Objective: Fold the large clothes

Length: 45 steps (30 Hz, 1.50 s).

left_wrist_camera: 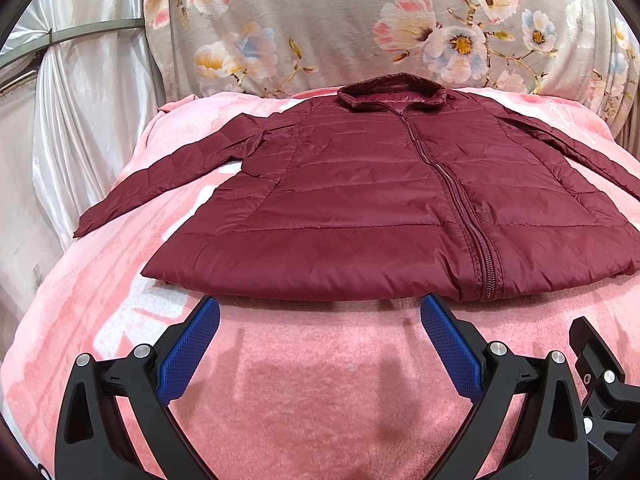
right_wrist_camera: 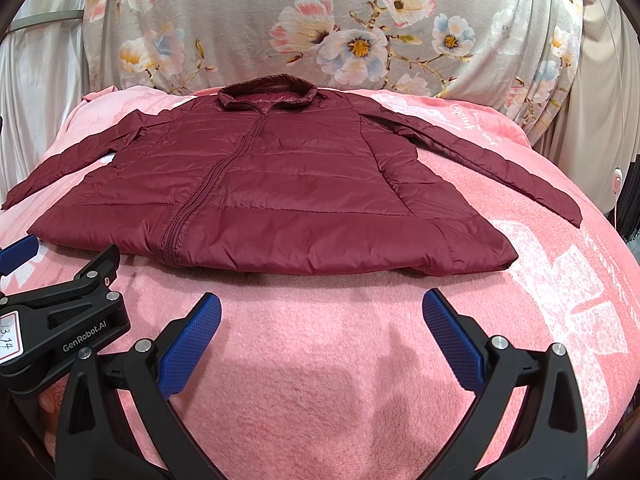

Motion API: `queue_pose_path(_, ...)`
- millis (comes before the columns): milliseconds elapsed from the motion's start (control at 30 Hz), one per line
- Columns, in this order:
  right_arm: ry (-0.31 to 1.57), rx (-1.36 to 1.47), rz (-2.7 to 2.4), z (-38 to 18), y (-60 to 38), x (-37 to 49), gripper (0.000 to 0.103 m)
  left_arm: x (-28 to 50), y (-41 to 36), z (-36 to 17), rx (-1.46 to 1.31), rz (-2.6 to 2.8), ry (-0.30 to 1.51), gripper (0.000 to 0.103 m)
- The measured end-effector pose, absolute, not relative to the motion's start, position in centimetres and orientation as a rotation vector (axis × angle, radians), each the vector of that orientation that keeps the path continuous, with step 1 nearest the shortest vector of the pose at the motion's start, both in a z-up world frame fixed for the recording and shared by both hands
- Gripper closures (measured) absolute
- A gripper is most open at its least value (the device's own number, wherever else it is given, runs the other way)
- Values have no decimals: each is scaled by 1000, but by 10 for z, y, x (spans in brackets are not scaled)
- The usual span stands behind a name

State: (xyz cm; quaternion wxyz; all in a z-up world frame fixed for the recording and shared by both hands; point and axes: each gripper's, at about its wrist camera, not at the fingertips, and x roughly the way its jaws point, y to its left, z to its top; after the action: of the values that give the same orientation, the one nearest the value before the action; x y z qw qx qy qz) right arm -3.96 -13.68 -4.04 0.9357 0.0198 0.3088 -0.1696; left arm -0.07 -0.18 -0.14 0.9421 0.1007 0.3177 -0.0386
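A maroon quilted zip jacket [left_wrist_camera: 360,200] lies flat and face up on a pink fleece blanket [left_wrist_camera: 320,380], collar at the far side, both sleeves spread outward. It also shows in the right wrist view [right_wrist_camera: 256,192]. My left gripper [left_wrist_camera: 320,312] is open and empty, just short of the jacket's near hem. My right gripper [right_wrist_camera: 322,312] is open and empty, a little short of the hem. The left gripper's body [right_wrist_camera: 60,320] shows at the left of the right wrist view. Part of the right gripper [left_wrist_camera: 600,368] shows at the right edge of the left wrist view.
A grey floral fabric [left_wrist_camera: 360,20] hangs behind the bed. White satin drapes [left_wrist_camera: 80,100] hang at the left. The blanket [right_wrist_camera: 560,280] falls away at the right edge. A small white device [right_wrist_camera: 618,181] sits at the far right.
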Motion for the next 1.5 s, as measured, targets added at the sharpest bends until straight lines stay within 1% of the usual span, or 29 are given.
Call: queue_pose_path(1500, 633, 40, -347, -40, -137, -40, 5, 1, 9, -3, 188, -79, 657, 5)
